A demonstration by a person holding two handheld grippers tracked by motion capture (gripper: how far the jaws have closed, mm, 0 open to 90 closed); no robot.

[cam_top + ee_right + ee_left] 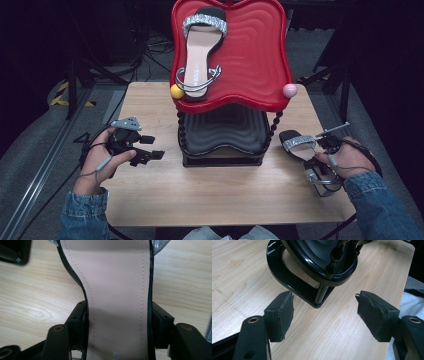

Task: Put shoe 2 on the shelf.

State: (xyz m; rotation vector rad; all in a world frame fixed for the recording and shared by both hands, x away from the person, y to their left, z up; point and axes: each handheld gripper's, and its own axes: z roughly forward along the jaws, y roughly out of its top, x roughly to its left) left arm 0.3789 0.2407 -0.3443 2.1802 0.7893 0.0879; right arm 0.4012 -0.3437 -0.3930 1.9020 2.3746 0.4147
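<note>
A black sandal with a silver glitter strap is at the table's right side, with my right gripper shut on it. In the right gripper view the two jaws press on both edges of the sandal's beige insole, and the right gripper holds it above the wood. The matching sandal lies on the red upper tray of a two-tier stand. My left gripper rests on the table left of the stand, open, with nothing between its jaws. The left gripper faces the stand's black base.
The stand has a black lower tray under the red one. A yellow ball and a pink ball cap its front corners. The wooden table has bare room in front of the stand. Cables and dark frames lie on the floor around.
</note>
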